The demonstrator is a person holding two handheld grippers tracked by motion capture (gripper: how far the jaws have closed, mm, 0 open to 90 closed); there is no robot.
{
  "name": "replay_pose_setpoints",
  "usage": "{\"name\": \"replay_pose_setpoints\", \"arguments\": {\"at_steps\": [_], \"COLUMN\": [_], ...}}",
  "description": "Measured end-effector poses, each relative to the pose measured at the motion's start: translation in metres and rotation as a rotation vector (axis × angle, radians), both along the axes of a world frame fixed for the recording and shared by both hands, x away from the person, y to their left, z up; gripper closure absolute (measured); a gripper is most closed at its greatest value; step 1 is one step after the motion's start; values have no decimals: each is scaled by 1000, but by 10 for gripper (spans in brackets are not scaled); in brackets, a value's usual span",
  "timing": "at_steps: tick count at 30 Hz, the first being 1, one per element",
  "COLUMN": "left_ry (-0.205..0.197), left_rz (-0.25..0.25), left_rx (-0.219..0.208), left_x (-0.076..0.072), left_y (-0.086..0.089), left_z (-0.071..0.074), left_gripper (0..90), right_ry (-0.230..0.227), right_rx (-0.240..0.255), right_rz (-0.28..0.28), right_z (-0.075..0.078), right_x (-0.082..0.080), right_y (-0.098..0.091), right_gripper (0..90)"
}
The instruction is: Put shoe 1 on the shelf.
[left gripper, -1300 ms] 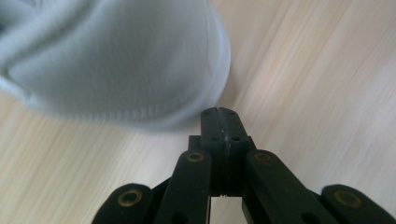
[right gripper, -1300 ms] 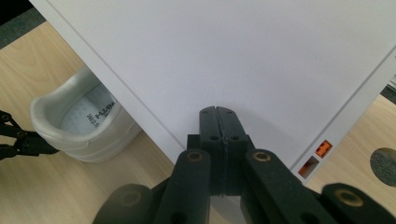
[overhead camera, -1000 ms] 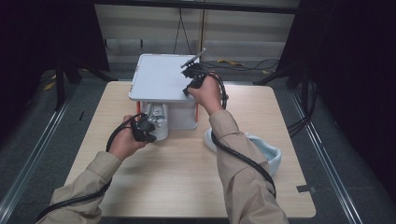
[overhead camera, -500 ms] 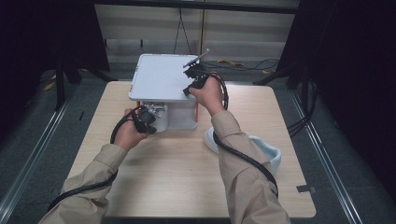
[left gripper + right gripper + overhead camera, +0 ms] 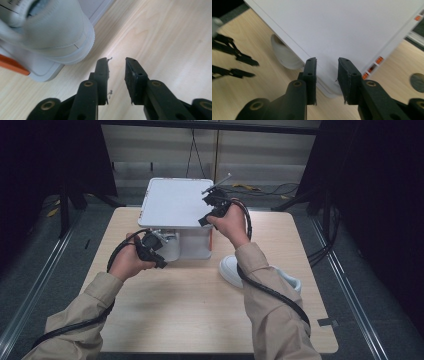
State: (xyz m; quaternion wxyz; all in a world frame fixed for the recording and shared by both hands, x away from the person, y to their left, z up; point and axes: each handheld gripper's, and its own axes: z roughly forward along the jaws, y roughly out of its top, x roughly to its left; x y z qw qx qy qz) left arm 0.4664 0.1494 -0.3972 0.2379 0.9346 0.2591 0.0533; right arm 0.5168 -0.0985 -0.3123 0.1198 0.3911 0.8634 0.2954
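Note:
A white shoebox stands at the table's back centre with its lid raised flat above it. My right gripper is at the lid's right edge; in the right gripper view its jaws straddle the lid's corner and seem shut on it. A white shoe lies in the box's front left. Its heel is up and left of my left gripper, which is open over bare wood. In the high view the left gripper is just beside that shoe.
A second white shoe lies on the wooden table to the right of the box, partly under the right forearm. Orange trim marks the box's side. Dark floor and cables surround the table.
My left hand has shifted slightly forward and right towards the box's front. The right gripper and the raised lid have stayed where they were.

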Motion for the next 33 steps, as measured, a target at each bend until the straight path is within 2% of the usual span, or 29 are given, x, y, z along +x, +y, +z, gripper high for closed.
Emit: {"name": "replay_pose_setpoints", "arguments": {"at_steps": [2,4,6,7,15,20,23,26,27,29,32,33], "left_ry": [1,-1,-10,-12,-4,2,-23,-30,-48,-66,-80,-84], "left_rz": [-4,-7,-12,-23,-34,-3,22,40,57,76,111,121], "left_rx": [-6,0,11,35,15,-28,-52,-67,-77,-85,-134,-138], "left_x": [-1,-1,-1,0,6,18,27,35,41,48,57,61], "left_y": [1,0,-2,-3,-10,-6,-2,0,0,-1,0,1], "left_z": [12,23,33,38,62,76,83,86,88,88,88,87], "left_gripper": [695,679,660,660,673,717,733,764,776,785,810,812], "right_ry": [-15,-10,-4,3,46,78,88,99,104,110,124,125], "right_rx": [-16,-18,-24,-32,-37,-45,-54,-66,-84,-85,-87,-86], "right_rz": [15,15,17,15,8,6,6,14,18,18,16,9], "right_z": [2,2,2,1,-20,-34,-38,-40,-42,-44,-47,-48], "right_x": [-7,-16,-26,-30,-61,-75,-81,-83,-86,-88,-91,-92], "right_y": [-9,-20,-31,-36,-79,-99,-107,-110,-113,-116,-121,-123], "right_gripper": [650,634,620,614,576,557,541,534,526,520,517,516]}}
